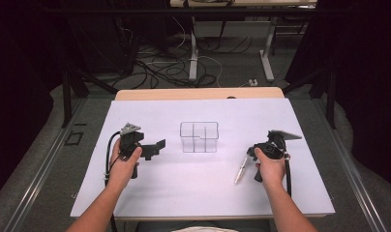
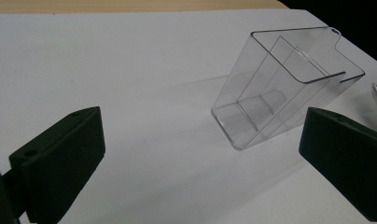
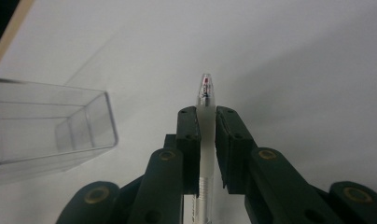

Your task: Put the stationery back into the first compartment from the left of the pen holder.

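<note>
A person is sitting at a white-topped table (image 1: 203, 193), holding a two-jaw gripper in each hand, with both forearms reaching in from the near edge. The left gripper (image 1: 155, 147) is hovering over the left part of the table with its jaws standing wide apart and nothing between them; in the left gripper view the two black jaws are framing bare white surface, and the clear plastic organizer (image 2: 284, 84) is standing ahead and to the right of them. That organizer (image 1: 199, 137), a transparent box split by inner walls into several compartments, is sitting upright near the middle of the table, between the two grippers and apart from both. The right gripper (image 1: 249, 153) is gripping a clear-barrelled pen (image 1: 241, 170), its jaws closed on the barrel. In the right gripper view the pen (image 3: 205, 109) is running straight up between the jaws, its transparent tip with a touch of red inside poking out beyond them over the white surface, while a corner of the organizer (image 3: 46, 126) is showing at the left. From the high view the pen is slanting down toward the person, to the right of the organizer. Beyond the far edge of the table, cables (image 1: 169, 67) are lying tangled on the floor among metal table legs (image 1: 193, 53).
</note>
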The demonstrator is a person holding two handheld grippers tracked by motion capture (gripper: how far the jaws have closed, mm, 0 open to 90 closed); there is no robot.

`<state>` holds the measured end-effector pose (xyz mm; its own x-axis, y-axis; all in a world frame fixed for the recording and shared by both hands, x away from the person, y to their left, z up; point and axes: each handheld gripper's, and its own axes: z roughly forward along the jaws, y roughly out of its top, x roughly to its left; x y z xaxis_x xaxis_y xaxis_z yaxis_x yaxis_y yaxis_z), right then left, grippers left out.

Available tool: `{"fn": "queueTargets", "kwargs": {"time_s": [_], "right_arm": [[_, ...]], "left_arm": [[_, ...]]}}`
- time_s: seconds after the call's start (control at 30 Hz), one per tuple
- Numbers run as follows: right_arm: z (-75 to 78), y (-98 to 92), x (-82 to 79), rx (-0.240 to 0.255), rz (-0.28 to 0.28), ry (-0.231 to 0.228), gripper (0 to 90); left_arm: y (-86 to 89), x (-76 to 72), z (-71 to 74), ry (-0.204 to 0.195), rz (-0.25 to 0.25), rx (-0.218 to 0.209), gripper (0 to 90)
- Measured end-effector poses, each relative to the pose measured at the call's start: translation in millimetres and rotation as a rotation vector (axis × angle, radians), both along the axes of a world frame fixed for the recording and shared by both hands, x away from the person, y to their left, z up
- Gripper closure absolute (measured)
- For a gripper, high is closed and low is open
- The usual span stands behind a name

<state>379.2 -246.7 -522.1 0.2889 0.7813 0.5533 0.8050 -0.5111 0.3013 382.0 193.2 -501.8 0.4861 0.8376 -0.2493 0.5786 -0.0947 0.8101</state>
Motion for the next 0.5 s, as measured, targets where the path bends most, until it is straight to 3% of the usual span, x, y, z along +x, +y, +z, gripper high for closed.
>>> {"fn": "queueTargets", "kwargs": {"time_s": [0.03,0.07,0.13,0.17,0.2,0.27,0.4,0.43,0.5], "right_arm": [[3.4,3.0,0.6,-0.021,-0.018,-0.002,80.6],[3.4,3.8,0.1,-0.032,-0.003,-0.052,80.6],[7.7,8.0,0.3,-0.059,-0.007,-0.103,80.6],[15.8,6.7,-1.1,-0.089,0.038,-0.057,80.6],[13.5,12.8,1.0,-0.076,-0.013,-0.155,80.6],[21.2,14.6,0.1,-0.115,0.026,-0.171,80.5],[34.5,22.1,2.1,-0.156,0.048,-0.254,80.6],[37.1,25.3,3.9,-0.178,0.031,-0.269,80.6],[42.5,27.5,6.0,-0.200,0.054,-0.291,80.6]], "left_arm": [[0.1,0.0,0.0,-0.001,0.000,0.001,0.1],[0.6,0.2,0.1,-0.003,-0.002,0.006,0.1],[0.8,0.3,0.1,-0.004,-0.001,0.005,0.1],[0.9,0.3,0.1,-0.004,0.000,0.004,0.1],[1.0,0.3,0.2,-0.003,0.000,0.005,0.1],[1.0,0.2,0.2,-0.004,0.000,0.007,0.1],[1.1,-0.1,0.5,-0.003,-0.008,0.013,0.1],[1.2,-0.1,0.6,-0.004,-0.008,0.013,0.1],[1.4,-0.2,1.0,-0.006,-0.007,0.011,0.1]]}}
